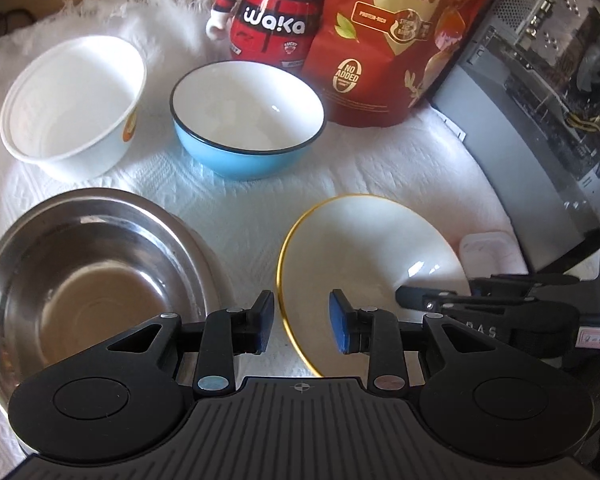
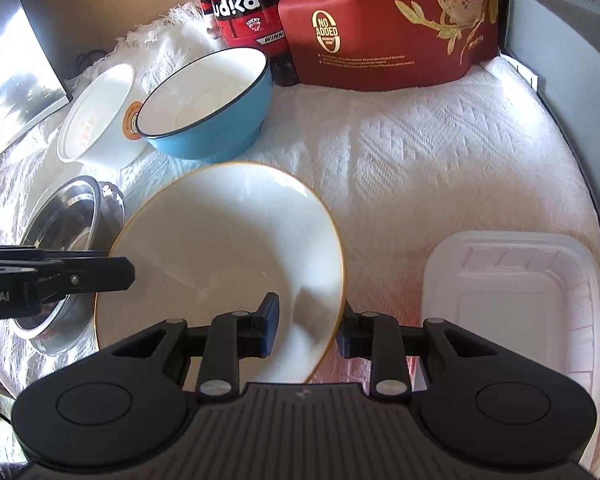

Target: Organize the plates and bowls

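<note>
The gold-rimmed white bowl [image 2: 220,248] sits on the white cloth of the desk [image 2: 420,152], between the steel bowl [image 1: 80,280] and a plastic tray [image 2: 512,280]. The right hand-held gripper [image 2: 306,330] straddles its near rim with jaws wide; the left hand-held gripper [image 1: 302,322] hangs open, empty. Glazed ceramic looks rigid, slippery and chippable, so pinch the rim squarely.

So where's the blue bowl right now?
The blue bowl sits toward the back of the white cloth, between the white paper bowl and the red bag.
</note>
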